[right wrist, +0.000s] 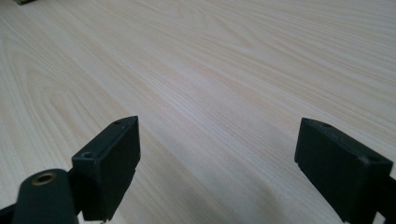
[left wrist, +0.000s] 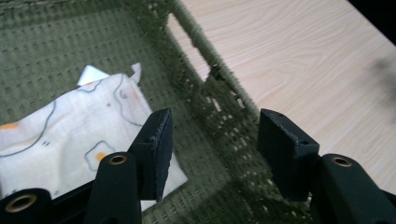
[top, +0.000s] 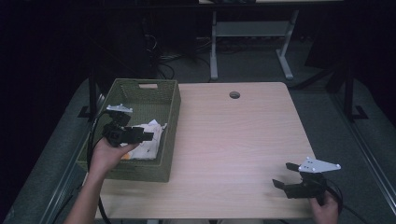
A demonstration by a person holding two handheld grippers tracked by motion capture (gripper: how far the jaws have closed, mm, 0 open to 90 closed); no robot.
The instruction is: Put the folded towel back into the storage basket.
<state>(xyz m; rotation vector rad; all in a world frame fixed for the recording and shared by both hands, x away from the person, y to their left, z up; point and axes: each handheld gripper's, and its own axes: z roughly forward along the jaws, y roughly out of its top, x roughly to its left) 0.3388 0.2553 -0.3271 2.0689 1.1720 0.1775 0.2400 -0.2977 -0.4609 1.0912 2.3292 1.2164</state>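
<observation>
With the cloth down, I back out.
My left tool point(top: 148, 136) gapes empty above the white printed cloth point(left wrist: 70, 126) in the green woven basket point(top: 172, 112); I'd lift straight, clearing its wall. Right tool point(top: 286, 175) wide, empty.

A light wood-grain table point(top: 233, 140) with a round cable hole point(top: 234, 94) stands on grey carpet point(top: 252, 65). Beyond it, a white desk frame point(top: 252, 32) and tangled cables point(top: 163, 56) sit in dark surroundings.
</observation>
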